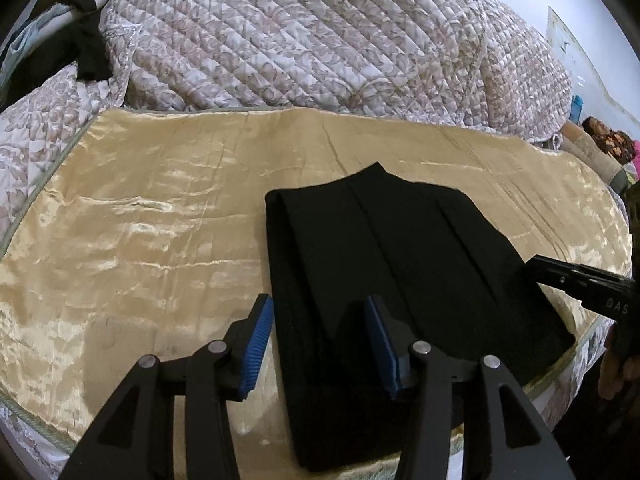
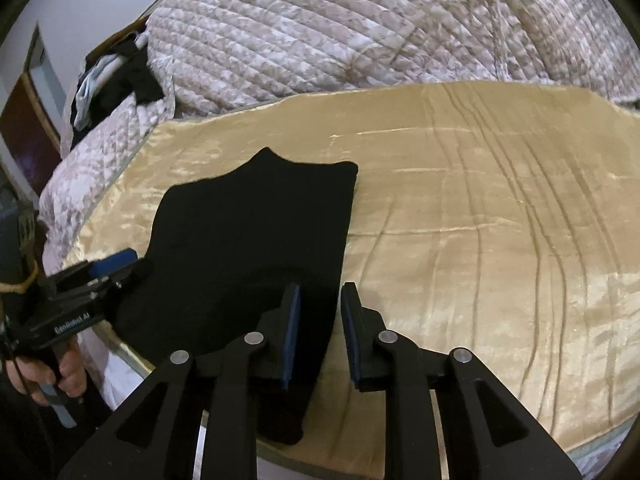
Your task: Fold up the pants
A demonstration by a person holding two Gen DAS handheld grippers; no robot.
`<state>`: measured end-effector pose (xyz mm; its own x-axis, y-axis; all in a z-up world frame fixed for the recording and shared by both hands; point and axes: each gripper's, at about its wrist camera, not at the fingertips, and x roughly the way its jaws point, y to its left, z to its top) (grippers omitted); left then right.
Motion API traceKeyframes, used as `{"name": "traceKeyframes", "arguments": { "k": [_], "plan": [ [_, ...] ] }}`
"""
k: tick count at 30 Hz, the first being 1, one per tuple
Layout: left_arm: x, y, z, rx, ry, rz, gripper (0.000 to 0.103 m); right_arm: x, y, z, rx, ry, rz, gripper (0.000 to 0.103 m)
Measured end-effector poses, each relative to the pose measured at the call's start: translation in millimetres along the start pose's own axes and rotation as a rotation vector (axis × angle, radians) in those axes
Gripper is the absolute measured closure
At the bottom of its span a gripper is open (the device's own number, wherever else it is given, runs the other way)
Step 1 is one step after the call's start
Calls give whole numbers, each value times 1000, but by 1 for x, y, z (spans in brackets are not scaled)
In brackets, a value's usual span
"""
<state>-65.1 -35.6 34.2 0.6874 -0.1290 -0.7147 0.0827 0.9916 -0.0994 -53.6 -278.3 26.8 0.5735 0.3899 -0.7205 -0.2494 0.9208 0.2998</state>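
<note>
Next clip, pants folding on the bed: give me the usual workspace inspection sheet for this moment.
Surface: gold satin cloth spread on the bed, creased.
Job's things: black pants lying folded into a flat stack near the front edge.
Clutter: dark and pale clothes heaped at the far corner.
Grippers: left gripper open over the pants' left edge; right gripper narrowly open at their right edge, gripping nothing.
Cables: thin cord by the left hand.
Surroundings: quilted floral bedspread bunched behind; white wall; a hand holding the left gripper's handle.
</note>
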Motion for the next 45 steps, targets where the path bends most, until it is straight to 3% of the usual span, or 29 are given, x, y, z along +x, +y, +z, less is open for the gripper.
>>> {"name": "traceKeyframes", "arguments": {
  "k": [6, 8, 10, 18, 28, 37, 41, 45],
  "plan": [
    [1, 4, 9, -23, -13, -21, 52, 2, -7, 12, 58, -8, 73, 80],
    [1, 4, 13, -29, -19, -38, 52, 3, -9, 16, 72, -10, 90, 65],
    [2, 5, 19, -43, -28, -53, 50, 5, -11, 20, 80, -10, 112, 61],
    [19, 16, 20, -95, 6, -63, 48, 25, -17, 31, 111, 28, 163, 61],
    [12, 17, -2, -116, 44, -139, 39, 27, -20, 10, 149, 78, 228, 61],
    [30, 31, 5, -193, 62, -187, 32, 25, -19, 5, 173, 72, 266, 59],
    [37, 32, 9, -221, 56, -205, 32, 33, -22, 10, 193, 62, 281, 59],
    [28, 24, 3, -199, 57, -210, 38, 34, -22, 10, 205, 58, 292, 59]
  ]
}}
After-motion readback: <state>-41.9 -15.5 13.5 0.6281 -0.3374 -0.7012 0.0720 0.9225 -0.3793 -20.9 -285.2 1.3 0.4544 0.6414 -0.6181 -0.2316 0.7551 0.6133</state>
